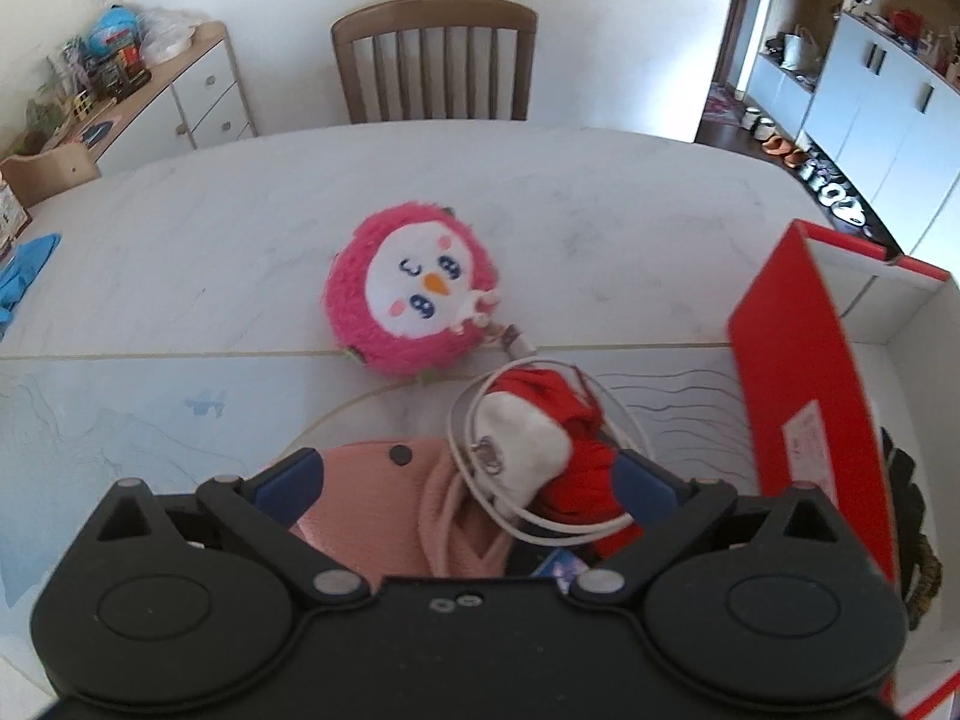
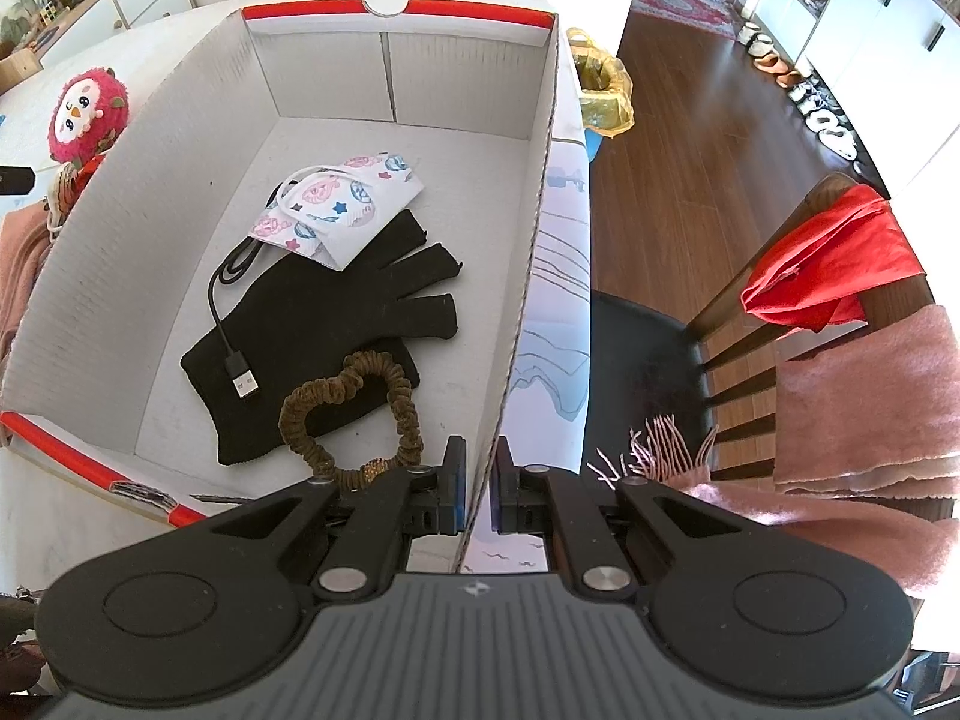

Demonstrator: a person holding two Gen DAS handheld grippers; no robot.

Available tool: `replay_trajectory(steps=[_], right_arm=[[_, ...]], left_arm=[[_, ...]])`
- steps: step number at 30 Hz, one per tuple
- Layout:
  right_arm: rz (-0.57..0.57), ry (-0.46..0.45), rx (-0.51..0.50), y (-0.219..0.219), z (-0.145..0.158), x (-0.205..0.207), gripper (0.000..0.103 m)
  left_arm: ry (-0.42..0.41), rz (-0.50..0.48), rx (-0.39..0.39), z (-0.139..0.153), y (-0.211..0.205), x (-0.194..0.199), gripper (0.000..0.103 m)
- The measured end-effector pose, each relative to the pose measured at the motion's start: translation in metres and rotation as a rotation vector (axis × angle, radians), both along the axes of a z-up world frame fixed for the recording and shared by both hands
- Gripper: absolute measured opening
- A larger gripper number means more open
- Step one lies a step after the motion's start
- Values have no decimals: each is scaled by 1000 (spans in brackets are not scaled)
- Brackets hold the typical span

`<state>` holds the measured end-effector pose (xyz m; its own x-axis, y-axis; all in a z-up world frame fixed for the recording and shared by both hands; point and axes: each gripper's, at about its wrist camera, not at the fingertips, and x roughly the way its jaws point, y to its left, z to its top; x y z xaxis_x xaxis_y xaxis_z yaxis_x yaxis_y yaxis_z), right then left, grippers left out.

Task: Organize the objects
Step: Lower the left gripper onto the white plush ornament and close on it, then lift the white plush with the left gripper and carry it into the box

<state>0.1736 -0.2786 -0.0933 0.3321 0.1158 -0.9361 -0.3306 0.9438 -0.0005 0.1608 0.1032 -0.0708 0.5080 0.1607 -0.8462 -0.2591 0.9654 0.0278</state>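
Pink plush bird [image 1: 414, 288] (round, fluffy), white face

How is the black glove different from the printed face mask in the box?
The black glove is plain, dark knit; the face mask is white with pink and blue prints. The glove lies flat on the box floor and spreads wider; the mask is folded and rests partly on the glove's fingers. A hair scrunchie overlaps the glove, not the mask. Both lie inside the box, each touching the black USB cable.

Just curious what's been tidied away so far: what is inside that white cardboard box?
Inside the box lie a black glove, a patterned face mask overlapping its fingers, a black USB cable and a brown scrunchie. The cable's far end is hidden under the mask.
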Motion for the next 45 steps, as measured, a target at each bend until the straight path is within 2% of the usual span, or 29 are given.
replay_trajectory(steps=[7,13,15,18,22,23,29,34,45], right_arm=[[0,5,-6,0,-1,0,7],[-1,7,-7,-1,-1,-1,7],[0,7,-8,0,-1,-1,7],[1,6,-9,-1,-1,-2,7],[2,6,-9,-1,-1,-3,7],[2,6,-10,-2,-1,-3,7],[3,6,-10,-1,-1,-3,7],[4,6,-11,-1,-1,-3,7],[6,4,-13,0,0,-2,7]], left_arm=[[-10,-53,23,-12,-6,7,99],[5,-87,46,-26,-15,14,87],[8,-89,44,-29,-15,16,77],[6,-91,33,-31,-15,18,70],[-8,-97,10,-29,-15,16,49],[-12,-96,0,-28,-14,15,39],[-39,-98,-16,-18,-13,9,37],[-64,-109,-53,3,-12,4,37],[-172,-147,-119,44,-21,-6,36]])
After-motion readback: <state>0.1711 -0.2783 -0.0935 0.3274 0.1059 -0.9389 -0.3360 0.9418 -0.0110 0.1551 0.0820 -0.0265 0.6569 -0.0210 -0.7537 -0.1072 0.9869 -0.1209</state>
